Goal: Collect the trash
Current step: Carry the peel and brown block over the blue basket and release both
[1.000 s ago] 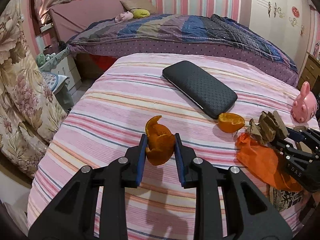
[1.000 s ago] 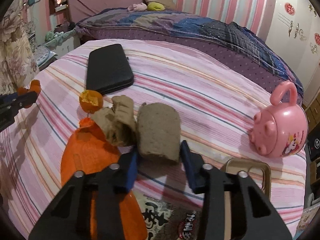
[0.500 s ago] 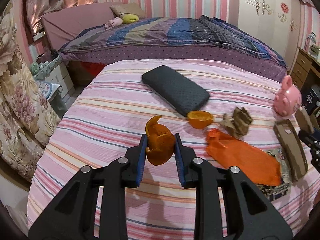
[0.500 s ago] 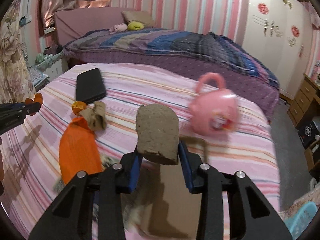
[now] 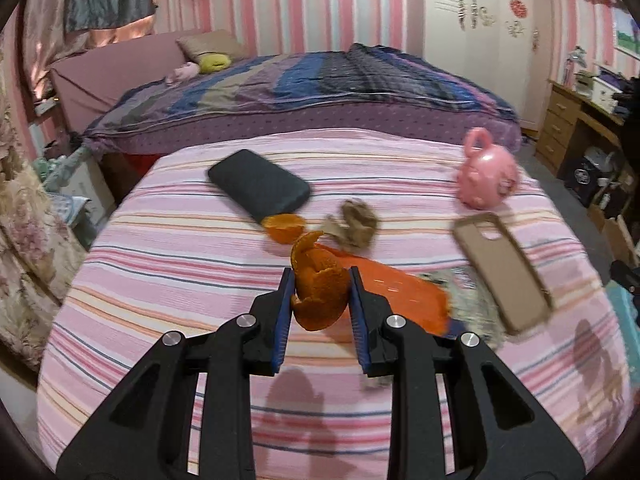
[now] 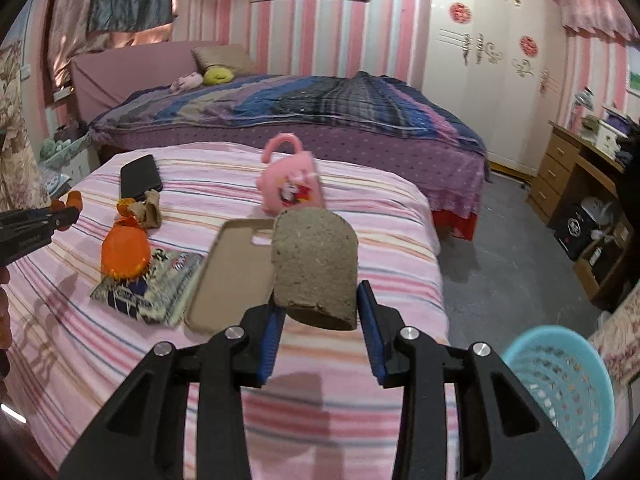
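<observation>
My left gripper [image 5: 320, 292] is shut on an orange peel [image 5: 318, 288] and holds it above the striped bed. My right gripper [image 6: 320, 300] is shut on a grey-brown cardboard tube [image 6: 314, 264], lifted above the bed's near right corner. A blue mesh basket [image 6: 560, 392] stands on the floor at the lower right. On the bed lie another orange peel [image 5: 284, 227], a crumpled brown cardboard piece [image 5: 354, 226], an orange wrapper [image 5: 400, 296] and a printed packet [image 6: 148, 284]. The left gripper also shows at the left edge of the right wrist view [image 6: 60, 214].
A black case [image 5: 259, 188], a pink pig-shaped pot [image 5: 486, 178] and a tan phone case [image 5: 504, 272] lie on the striped bed [image 5: 180, 280]. A second bed [image 6: 320, 104] is behind. A wooden desk [image 6: 576, 176] stands at the right across grey floor.
My right gripper has lifted the cardboard tube off the bed and swung right, bringing the blue basket into view. My left gripper has risen and shifted right with the peel.
</observation>
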Available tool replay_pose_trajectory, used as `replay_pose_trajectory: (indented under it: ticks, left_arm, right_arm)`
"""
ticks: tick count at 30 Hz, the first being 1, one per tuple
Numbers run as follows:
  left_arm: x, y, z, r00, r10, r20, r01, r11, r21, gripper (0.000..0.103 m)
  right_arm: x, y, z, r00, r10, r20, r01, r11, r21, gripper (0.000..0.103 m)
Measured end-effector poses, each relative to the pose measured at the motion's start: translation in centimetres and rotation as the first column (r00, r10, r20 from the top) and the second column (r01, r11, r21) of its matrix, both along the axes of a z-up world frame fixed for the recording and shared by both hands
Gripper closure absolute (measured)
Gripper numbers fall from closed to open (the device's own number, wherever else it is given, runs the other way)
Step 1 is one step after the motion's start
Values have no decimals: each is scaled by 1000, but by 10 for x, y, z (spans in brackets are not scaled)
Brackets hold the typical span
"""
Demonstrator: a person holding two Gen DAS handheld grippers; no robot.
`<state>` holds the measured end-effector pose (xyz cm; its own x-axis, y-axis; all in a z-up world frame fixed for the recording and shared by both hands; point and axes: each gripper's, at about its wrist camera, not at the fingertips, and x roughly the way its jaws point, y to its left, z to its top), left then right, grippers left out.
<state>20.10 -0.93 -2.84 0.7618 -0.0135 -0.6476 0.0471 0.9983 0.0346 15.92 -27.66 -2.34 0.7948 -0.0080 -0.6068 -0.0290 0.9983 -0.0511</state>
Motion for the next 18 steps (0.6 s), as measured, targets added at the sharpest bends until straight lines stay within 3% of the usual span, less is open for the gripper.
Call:
replay_pose_trajectory:
  ticks: [12, 18]
  left_arm:
    - [-24, -62, -1, 998, -58, 32, 57, 997, 52, 77]
    - [-37, -92, 9, 993, -94, 68, 93, 995, 21, 77]
  right_arm:
    - [-30, -61, -1, 997, -73, 39, 71, 997, 41, 66]
    - [-48, -99, 3, 991, -121, 59, 118, 991, 60, 66]
